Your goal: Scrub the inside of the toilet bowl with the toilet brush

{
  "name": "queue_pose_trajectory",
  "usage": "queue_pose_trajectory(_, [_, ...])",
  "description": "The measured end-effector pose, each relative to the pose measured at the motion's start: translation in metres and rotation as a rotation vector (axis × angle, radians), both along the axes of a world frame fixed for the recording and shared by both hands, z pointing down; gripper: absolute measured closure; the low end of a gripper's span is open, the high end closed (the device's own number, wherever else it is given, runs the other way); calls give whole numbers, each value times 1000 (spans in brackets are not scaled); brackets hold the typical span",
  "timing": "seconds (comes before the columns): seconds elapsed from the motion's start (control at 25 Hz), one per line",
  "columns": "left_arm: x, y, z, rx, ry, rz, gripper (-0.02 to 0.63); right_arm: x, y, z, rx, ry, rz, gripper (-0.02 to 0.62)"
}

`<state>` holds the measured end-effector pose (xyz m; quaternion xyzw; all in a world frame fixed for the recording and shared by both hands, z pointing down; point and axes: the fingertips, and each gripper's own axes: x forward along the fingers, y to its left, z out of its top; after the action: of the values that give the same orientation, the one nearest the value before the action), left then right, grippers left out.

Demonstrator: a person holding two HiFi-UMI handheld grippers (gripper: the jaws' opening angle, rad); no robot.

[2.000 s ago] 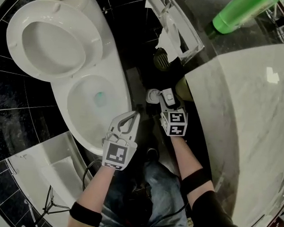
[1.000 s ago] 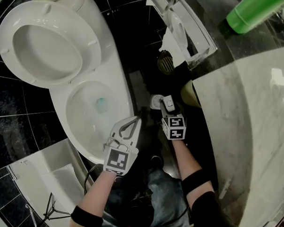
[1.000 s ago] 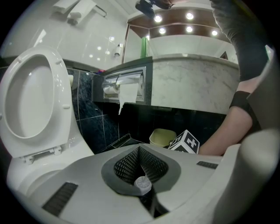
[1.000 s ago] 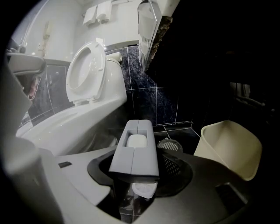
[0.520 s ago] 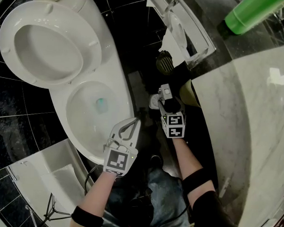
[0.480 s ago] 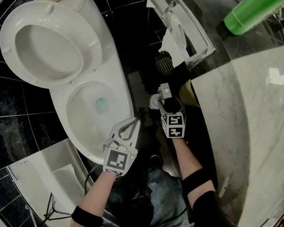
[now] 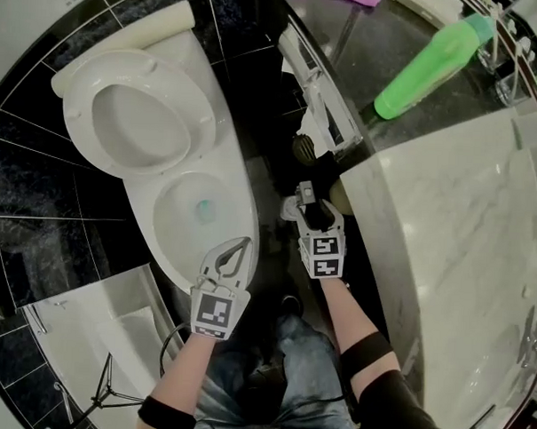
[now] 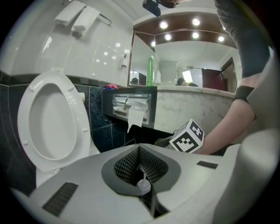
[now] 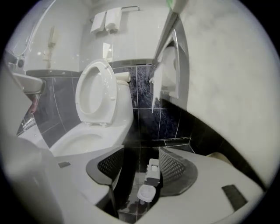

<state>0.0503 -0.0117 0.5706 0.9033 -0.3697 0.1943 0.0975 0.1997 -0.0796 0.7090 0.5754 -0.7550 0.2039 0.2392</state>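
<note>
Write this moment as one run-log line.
left gripper: shut, empty | right gripper: jaws just closing, apart, toilet brush handle between them | toilet seat: up

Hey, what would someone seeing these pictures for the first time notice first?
The white toilet fills the left of the head view, its seat raised against the black tiles, with blue-green water in the bowl. A bright green bottle stands out at the upper right, next to the marble counter.
</note>
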Motion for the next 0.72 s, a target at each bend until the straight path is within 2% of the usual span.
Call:
queue_pose_trajectory(0.24, [-32, 16, -91, 12, -8, -68, 614, -32, 18, -114, 48, -27, -71, 477])
queue_pose_trajectory(0.52, [-77, 43, -193, 26, -13, -162, 614, -63, 42, -244, 91, -36, -164, 543])
queue_pose_trajectory(0.72, [-114, 56, -261, 46, 3, -274, 614, -86, 56, -334, 115, -94, -229, 578])
